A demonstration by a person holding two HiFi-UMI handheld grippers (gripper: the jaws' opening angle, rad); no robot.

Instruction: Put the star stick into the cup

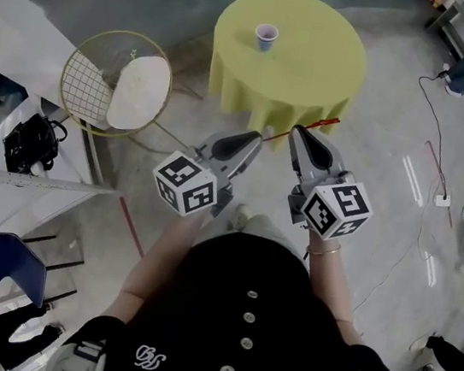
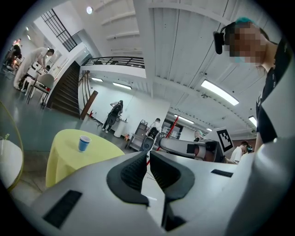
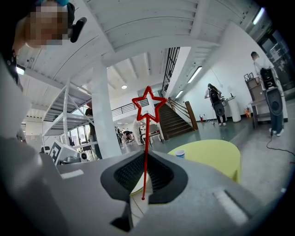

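A thin red star stick (image 3: pixel 146 152) stands upright between the pads of my right gripper (image 3: pixel 146 159), which is shut on it; its open star (image 3: pixel 149 103) rises well above the jaws. From the head view the star stick (image 1: pixel 319 124) pokes sideways out of the right gripper (image 1: pixel 296 132). The blue paper cup (image 1: pixel 265 37) stands upright on a round table with a yellow cloth (image 1: pixel 319 64), some way ahead of both grippers. My left gripper (image 1: pixel 256 138) is held beside the right one, its jaws shut with nothing in them (image 2: pixel 148 154). The cup (image 2: pixel 84 143) also shows far off in the left gripper view.
A wire chair with a white cushion (image 1: pixel 117 85) stands left of the table. A black bag (image 1: pixel 31 142) and a blue chair (image 1: pixel 4 263) lie further left. Cables (image 1: pixel 435 124) run over the floor at the right, where people stand at the edge.
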